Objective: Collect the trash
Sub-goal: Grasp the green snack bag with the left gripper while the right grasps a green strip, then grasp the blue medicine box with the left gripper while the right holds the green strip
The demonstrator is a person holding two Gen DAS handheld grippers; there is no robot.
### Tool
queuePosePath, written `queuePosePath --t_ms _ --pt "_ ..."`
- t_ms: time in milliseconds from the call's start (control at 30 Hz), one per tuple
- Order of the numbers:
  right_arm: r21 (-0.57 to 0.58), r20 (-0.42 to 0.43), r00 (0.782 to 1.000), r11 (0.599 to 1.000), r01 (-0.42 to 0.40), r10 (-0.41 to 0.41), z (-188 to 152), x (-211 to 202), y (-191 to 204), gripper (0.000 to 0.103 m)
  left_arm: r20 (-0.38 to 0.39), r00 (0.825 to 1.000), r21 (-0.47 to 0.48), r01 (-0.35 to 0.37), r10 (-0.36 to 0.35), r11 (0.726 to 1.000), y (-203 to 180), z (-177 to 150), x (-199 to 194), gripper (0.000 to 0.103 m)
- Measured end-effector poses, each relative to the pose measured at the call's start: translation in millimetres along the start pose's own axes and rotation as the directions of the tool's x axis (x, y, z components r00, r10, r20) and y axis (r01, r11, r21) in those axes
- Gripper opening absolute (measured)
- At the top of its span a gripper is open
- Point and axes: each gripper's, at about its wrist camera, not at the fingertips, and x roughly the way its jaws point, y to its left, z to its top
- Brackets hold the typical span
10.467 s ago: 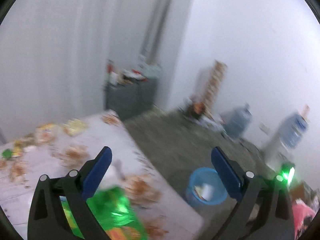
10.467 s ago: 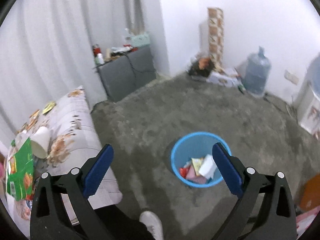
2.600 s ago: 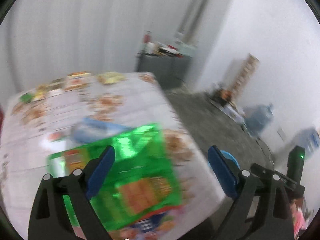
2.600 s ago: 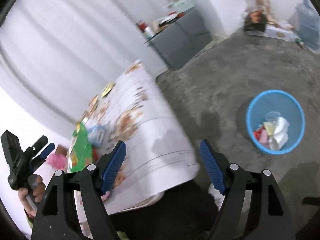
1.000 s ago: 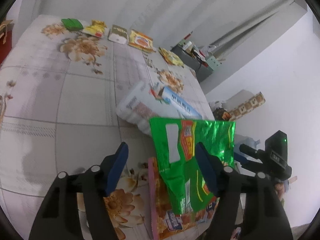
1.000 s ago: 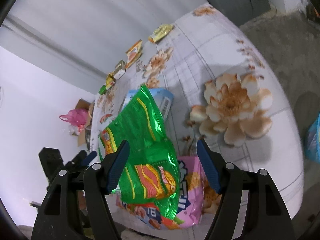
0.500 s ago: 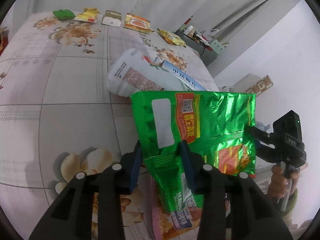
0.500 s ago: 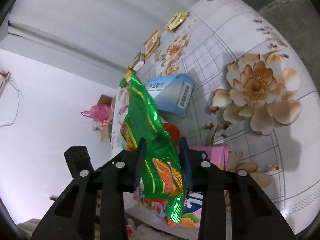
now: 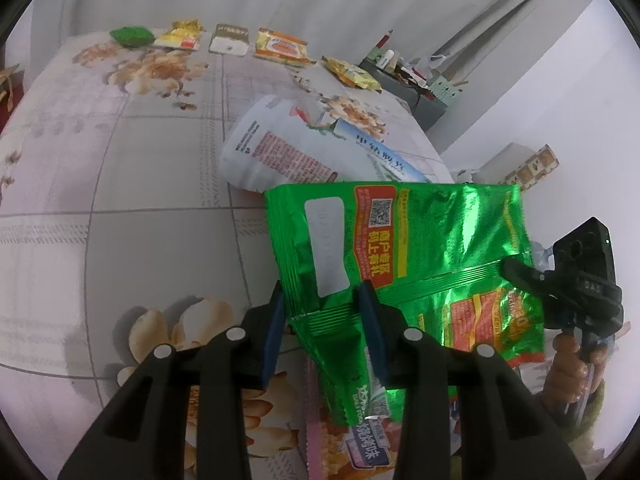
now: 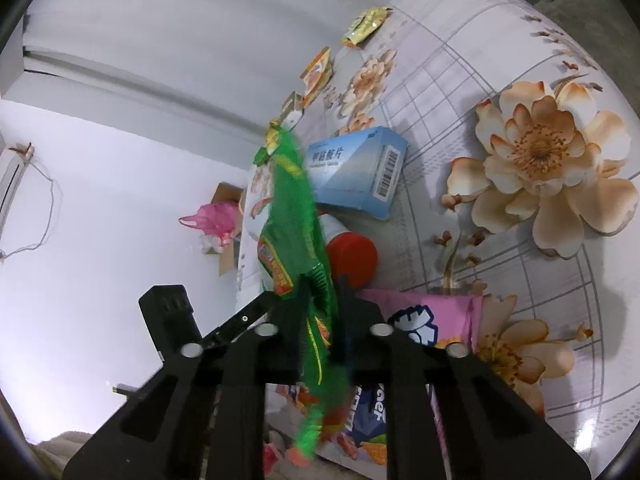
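Green foil snack bag, held up over the flowered table, is light, crinkly and slippery, so keep your left gripper and right gripper both pinched on its crimped edge seams.

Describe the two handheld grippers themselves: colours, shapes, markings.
Both are alike. The left gripper has black angular plastic arms with round silver screw heads and flat blue fingers. The right gripper shares the black frame and silver screws. Seen from the left camera, its black body carries a boxy block with round recesses.
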Motion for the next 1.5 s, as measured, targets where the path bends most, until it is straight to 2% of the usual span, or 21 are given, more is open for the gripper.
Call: queuePosePath --t_ms 200,367,500,600,733,967,1000,1033,1067,1133,1167,1267,1300,1367,1400,1433,1500 --pt "-0.003 0.036 0.997 0.997 -0.071 0.071 -0.7 -14.2 3.0 0.005 0.036 0.999 0.03 0.025 -0.026 0.999 -9.1 4.0 -15.9 0.035" --pt "0.035 0.107 0.987 0.992 -0.124 0.12 3.0 -41.6 -9.9 0.005 0.065 0.995 0.036 0.071 -0.073 0.997 -19.9 13.1 -24.2 0.035" --pt "0.062 0.204 0.972 0.989 -0.132 0.117 4.8 -77.8 -24.2 0.004 0.071 0.995 0.051 0.069 -0.073 0.996 -28.6 18.0 -23.9 0.035" --pt "0.084 0.299 0.949 0.987 -0.134 0.104 1.1 -115.9 -39.8 0.004 0.066 0.995 0.057 0.07 -0.074 0.996 -32.9 20.6 -20.9 0.035" --pt "0.127 0.384 0.921 0.984 -0.125 0.067 -8.3 -153.1 -61.3 0.004 0.061 0.995 0.076 0.074 -0.078 0.994 -40.7 26.0 -16.7 0.035" --pt "0.194 0.434 0.9 0.972 -0.128 0.032 -19.0 -174.1 -88.5 0.004 0.071 0.997 0.17 0.032 -0.045 0.985 -67.3 46.7 -7.6 0.035" --pt "0.199 0.434 0.9 0.972 -0.129 0.031 -20.8 -172.7 -89.0 0.004 0.068 0.997 0.194 0.02 -0.034 0.981 -71.3 50.9 -4.8 0.036" --pt "0.204 0.433 0.901 0.97 -0.131 0.03 -21.4 -172.7 -91.3 0.004 0.064 0.998 0.227 0.008 -0.023 0.974 -77.3 55.2 -2.0 0.043" --pt "0.207 0.433 0.901 0.969 -0.134 0.032 -20.3 -173.2 -91.9 0.004 0.056 0.998 0.268 -0.004 -0.011 0.963 -83.3 59.6 2.1 0.048" --pt "0.209 0.432 0.901 0.967 -0.143 0.039 -20.2 -177.2 -92.8 0.004 0.048 0.997 0.402 -0.071 0.057 0.913 -101.6 70.6 15.3 0.06" --pt "0.207 0.433 0.9 0.967 -0.148 0.045 -20.6 -179.3 -95.2 0.004 0.039 0.995 0.485 -0.096 0.088 0.869 -111.2 74.1 23.5 0.064" --pt "0.204 0.436 0.898 0.966 -0.159 0.055 -23.8 -180.5 -95.1 0.004 0.037 0.984 0.645 -0.156 0.174 0.748 -130.6 81.2 47.8 0.071" --pt "0.204 0.437 0.898 0.966 -0.162 0.058 -24.9 -180.8 -97.7 0.004 0.001 0.978 0.701 -0.149 0.208 0.698 -136.7 83.5 61.7 0.073" --pt "0.206 0.439 0.896 0.964 -0.168 0.062 -25.0 -181.7 -100.1 0.004 -0.054 0.969 0.762 -0.117 0.243 0.637 -143.3 86.4 80.6 0.073" --pt "0.207 0.44 0.896 0.964 -0.169 0.063 -25.9 -182.8 -100.9 0.004 -0.095 0.958 0.792 -0.092 0.27 0.603 -146.9 88.5 94.1 0.074" --pt "0.207 0.44 0.896 0.963 -0.171 0.064 -26.2 -183.8 -101.2 0.004 -0.126 0.951 0.803 -0.07 0.283 0.591 -147.7 90.5 101.3 0.074" --pt "0.21 0.443 0.894 0.962 -0.176 0.067 -26.2 -183.9 -102.2 0.004 -0.219 0.93 0.81 0.005 0.295 0.586 -151.1 96.1 118.2 0.075"
